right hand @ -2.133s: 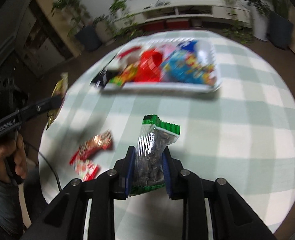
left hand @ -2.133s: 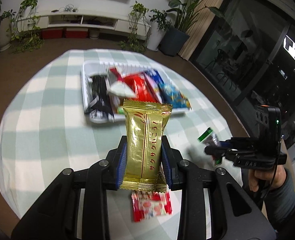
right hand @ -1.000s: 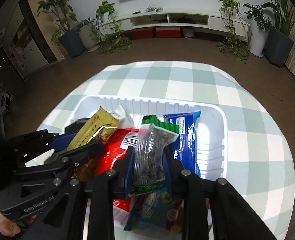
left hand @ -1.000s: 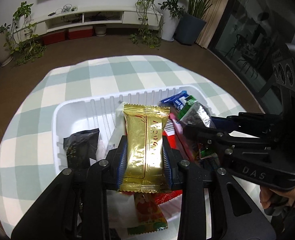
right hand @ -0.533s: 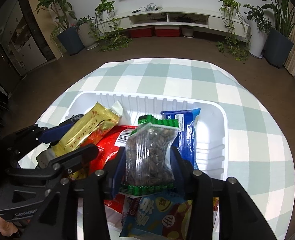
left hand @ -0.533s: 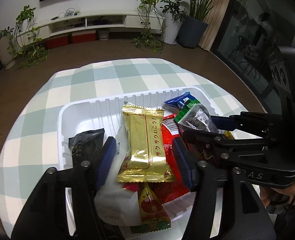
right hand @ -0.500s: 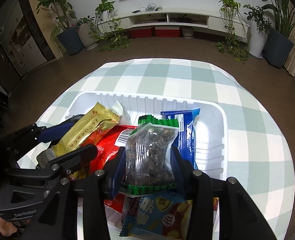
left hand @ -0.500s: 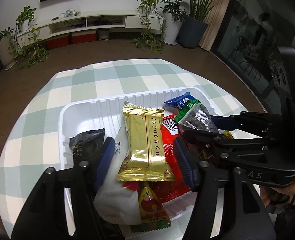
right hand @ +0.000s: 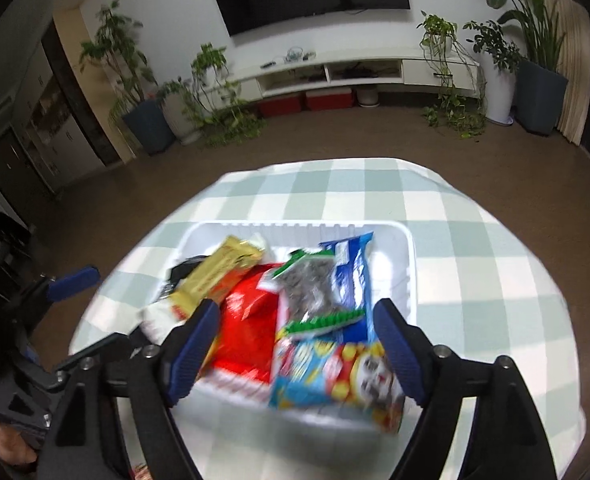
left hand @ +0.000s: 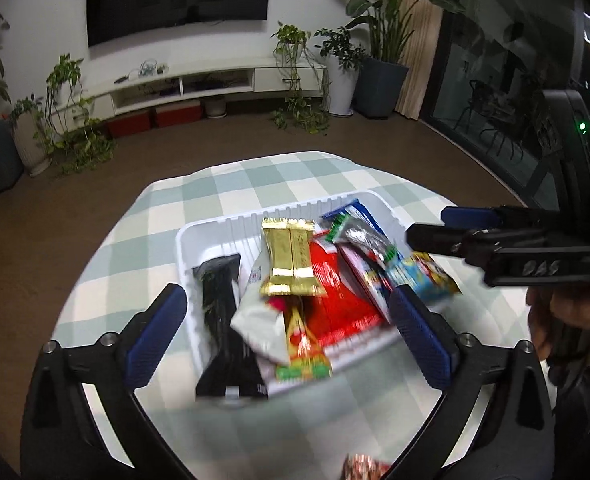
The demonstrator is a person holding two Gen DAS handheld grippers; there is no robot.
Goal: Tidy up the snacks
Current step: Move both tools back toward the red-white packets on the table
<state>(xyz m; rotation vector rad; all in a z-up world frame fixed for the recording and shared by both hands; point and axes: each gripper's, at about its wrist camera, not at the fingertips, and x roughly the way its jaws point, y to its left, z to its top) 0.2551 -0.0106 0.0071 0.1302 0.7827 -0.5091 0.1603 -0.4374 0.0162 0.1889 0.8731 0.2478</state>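
On the checked table [right hand: 475, 248] we have the white tray [right hand: 409, 276] nearly full: the gold wafer pack [left hand: 291, 258] lies on top of the heap toward the left side, the green-edged seed bag [right hand: 315, 296] rests on the blue packet [right hand: 353, 280], and the red pouch [right hand: 251, 328] sits between them. There's also a black packet [left hand: 219, 292] along the left wall of the tray, a white wrapper [left hand: 261, 322] beside it, and a bright cartoon-printed chip bag [right hand: 343, 376] hanging over the near rim. So we judge most of the sorting done. What's left, as far as we can see, is at least one small reddish snack [left hand: 365, 470] peeking in at the bottom edge of the left view, on the table outside the tray; it's blurred, so we can't say more about it. Now the hardware: the left gripper [left hand: 291, 336] hangs above the near edge of the tray with its fingers spread wide, carrying nothing and touching nothing. The right gripper [right hand: 295, 354] is the same story, blue pads flung apart, empty, hovering over the chip bag and the red pouch without contact. Both views are smeared with motion blur.
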